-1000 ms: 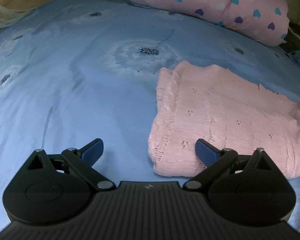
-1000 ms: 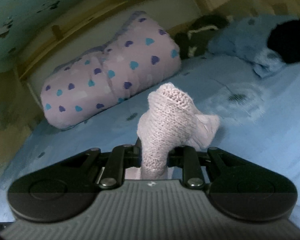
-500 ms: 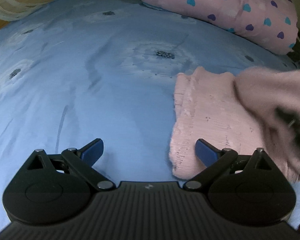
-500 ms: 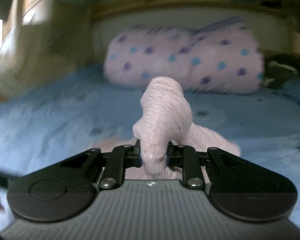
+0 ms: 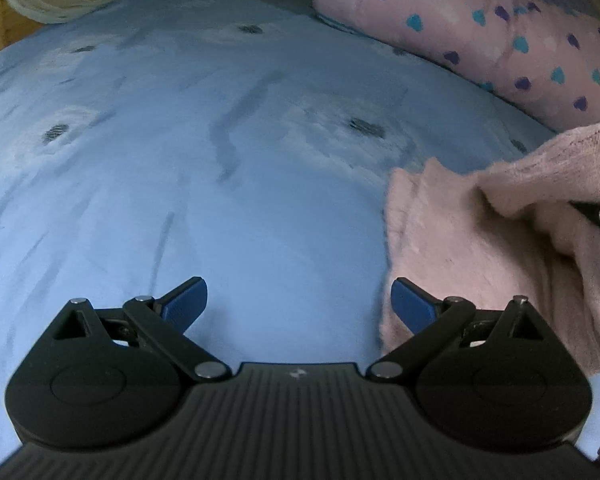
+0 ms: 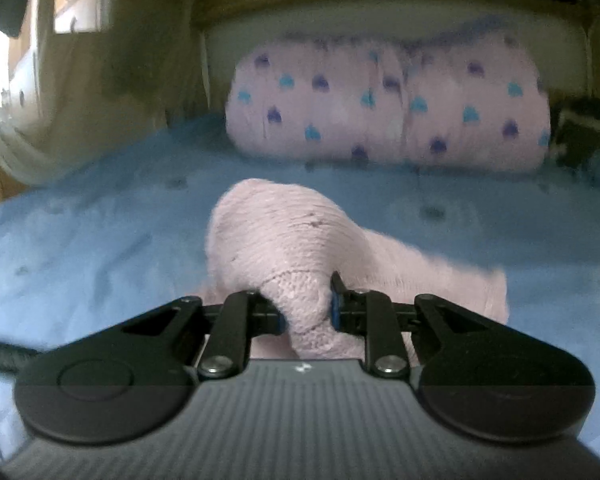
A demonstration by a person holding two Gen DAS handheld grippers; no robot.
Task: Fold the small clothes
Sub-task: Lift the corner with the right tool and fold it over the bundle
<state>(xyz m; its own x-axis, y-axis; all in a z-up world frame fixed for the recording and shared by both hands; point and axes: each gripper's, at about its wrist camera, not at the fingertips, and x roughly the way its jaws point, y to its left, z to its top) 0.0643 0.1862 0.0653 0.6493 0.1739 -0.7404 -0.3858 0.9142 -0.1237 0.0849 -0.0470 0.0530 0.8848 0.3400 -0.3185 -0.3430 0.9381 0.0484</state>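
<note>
Sweater (image 5: pixel 472 248), soft pink ribbed knit, lies on my smooth blue sheet (image 5: pixel 180 160), one bunched fold lifted. My right gripper (image 6: pixel 306 310) pinches that fold between its 2 blue pads, while my left gripper (image 5: pixel 299 304) hangs spread and empty beside the sweater's edge. Plump heart-print pillow (image 6: pixel 388 108) sits behind.

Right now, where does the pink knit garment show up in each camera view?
Left wrist view: the pink garment lies at the right edge on the blue sheet, one flap lifted.
Right wrist view: it bulges at centre, pinched in the right gripper.
Shared landmark: the heart-print pillow, behind the garment in both.
</note>
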